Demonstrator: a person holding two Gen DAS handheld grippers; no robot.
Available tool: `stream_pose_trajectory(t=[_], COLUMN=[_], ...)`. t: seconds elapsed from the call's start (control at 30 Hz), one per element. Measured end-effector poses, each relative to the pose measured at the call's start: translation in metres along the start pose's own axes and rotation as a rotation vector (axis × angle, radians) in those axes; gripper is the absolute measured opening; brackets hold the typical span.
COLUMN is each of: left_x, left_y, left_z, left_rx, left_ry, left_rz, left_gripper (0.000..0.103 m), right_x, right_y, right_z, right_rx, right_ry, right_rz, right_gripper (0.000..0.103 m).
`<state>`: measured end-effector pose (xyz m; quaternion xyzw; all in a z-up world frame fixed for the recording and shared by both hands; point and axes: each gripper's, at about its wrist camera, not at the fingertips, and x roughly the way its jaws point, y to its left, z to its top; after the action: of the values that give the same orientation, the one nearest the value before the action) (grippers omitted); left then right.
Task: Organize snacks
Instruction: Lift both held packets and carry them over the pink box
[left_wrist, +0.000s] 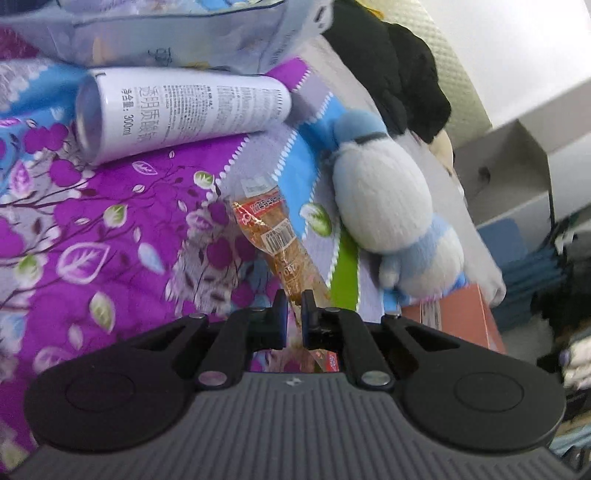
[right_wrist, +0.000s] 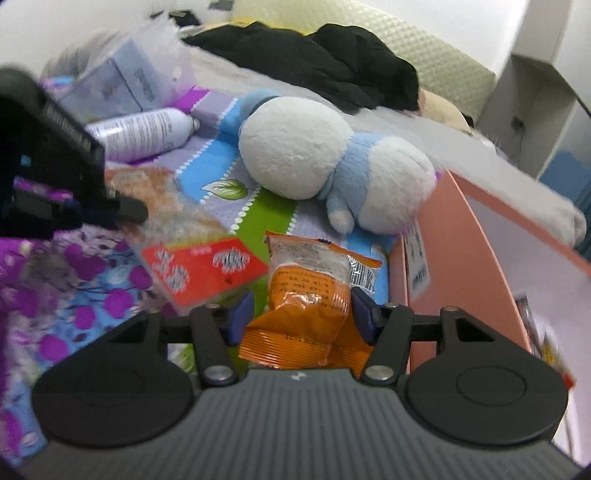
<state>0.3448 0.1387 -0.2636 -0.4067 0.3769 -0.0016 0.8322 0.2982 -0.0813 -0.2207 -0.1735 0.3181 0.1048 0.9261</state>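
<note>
My left gripper (left_wrist: 293, 301) is shut on the thin edge of a clear snack bag (left_wrist: 266, 229) filled with brown snacks, which hangs over the flowered bedsheet. In the right wrist view the same left gripper (right_wrist: 122, 212) shows at the left, and the snack bag (right_wrist: 199, 269) has a red label. My right gripper (right_wrist: 301, 314) is shut on a puffy orange snack packet (right_wrist: 314, 291), with one blue pad pressing on each side. An open pink box (right_wrist: 476, 251) stands just right of the packet. In the left wrist view the pink box (left_wrist: 461, 314) is low on the right.
A white and blue plush toy (right_wrist: 303, 162) lies on the bed behind the snacks. A white spray bottle (left_wrist: 184, 110) lies on its side beside a pale blue packaged box (right_wrist: 118, 85). Black clothing (right_wrist: 314, 62) is piled at the back. A white shelf (right_wrist: 535, 103) stands at the right.
</note>
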Motion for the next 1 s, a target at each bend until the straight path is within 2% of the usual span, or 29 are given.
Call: stream_pose_trajectory(t=[0.4,0.53,0.63,0.73,0.87,1.0], left_x=[-0.067,-0.080,-0.084,-0.095,-0.113,-0.130], left_y=[-0.036,-0.044,-0.050,-0.062,-0.073,-0.079], left_z=[-0.052,-0.067,-0.072,-0.080,-0.092,-0.114], left_rx=[0.188,0.227,0.226,0.282,0.329,0.389], left_ry=[-0.006,0.015,0.043,0.050,0.073,0.118], left_rz=[0.046,0.065,0.044,0.057,0.064,0.063], left_gripper=[0.008,0.007,0.007,0.007,0.007,0.007], right_x=[-0.064,-0.080,-0.087,-0.095,-0.117,-0.135], right_y=[-0.018,-0.027,-0.024,-0.030,-0.034,-0.042], right_z=[-0.018,-0.028,-0.027,-0.026,-0.025,-0.032], right_rx=[0.140,0.168,0.176,0.225,0.231,0.313], right_ry=[-0.039,-0.032,-0.028,-0.018,-0.032,0.010], right_rz=[0.079,0.109,0.107,0.138,0.133,0.211], right_gripper=[0.059,0.059,0.059,0.059,0.059,0.059])
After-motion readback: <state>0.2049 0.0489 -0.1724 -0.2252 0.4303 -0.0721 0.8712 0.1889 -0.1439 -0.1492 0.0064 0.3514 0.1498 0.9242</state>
